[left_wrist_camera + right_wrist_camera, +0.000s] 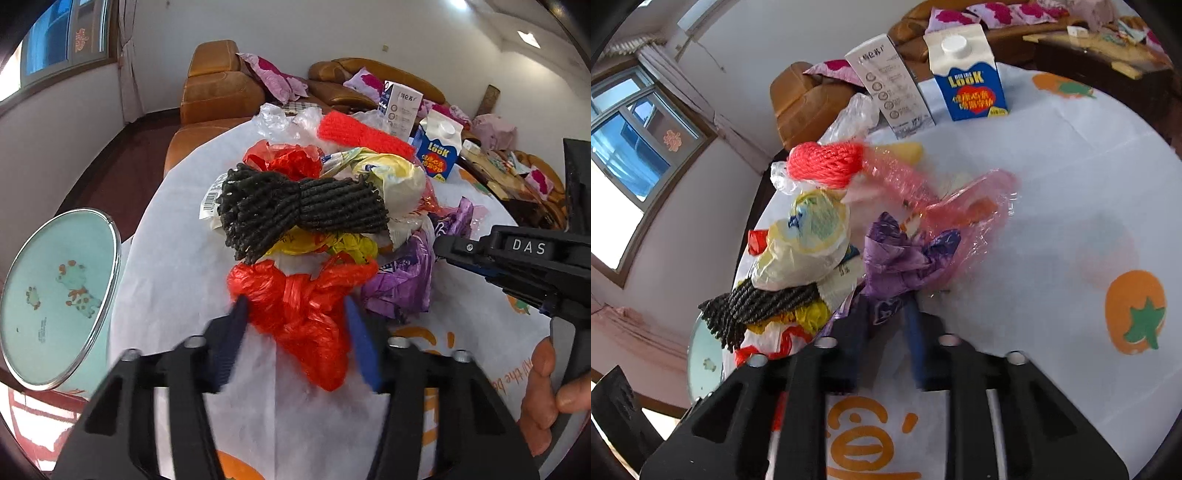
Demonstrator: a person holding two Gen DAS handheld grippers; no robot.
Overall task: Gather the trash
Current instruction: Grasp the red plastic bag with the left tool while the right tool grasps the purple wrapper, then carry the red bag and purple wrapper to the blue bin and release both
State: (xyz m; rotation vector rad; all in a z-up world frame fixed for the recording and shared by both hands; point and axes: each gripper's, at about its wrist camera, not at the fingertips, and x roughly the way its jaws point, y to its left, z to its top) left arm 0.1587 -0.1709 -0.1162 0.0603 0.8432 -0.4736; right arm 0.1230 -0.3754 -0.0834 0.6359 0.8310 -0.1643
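Note:
A heap of crumpled trash lies on a white tablecloth (pixel 177 236) printed with orange fruit. At its near end is a red plastic bag (pixel 306 321); my left gripper (pixel 295 306) has its blue pads pressed on both sides of it. A purple plastic bag (pixel 901 254) sits on the heap's right side, and my right gripper (pixel 886 314) is shut on its lower corner. In the left wrist view the right gripper (pixel 439 247) reaches in from the right to the purple bag (pixel 402 280). A black mesh net (pixel 295 210) lies on top of the heap.
Behind the heap are a red mesh net (pixel 362 134), a blue milk carton (pixel 971 74) and a white box (pixel 894 92). A round teal-topped stand (pixel 55 295) is beside the table on the left. Brown sofas (pixel 218 92) stand behind. A hand (pixel 546 398) holds the right gripper's handle.

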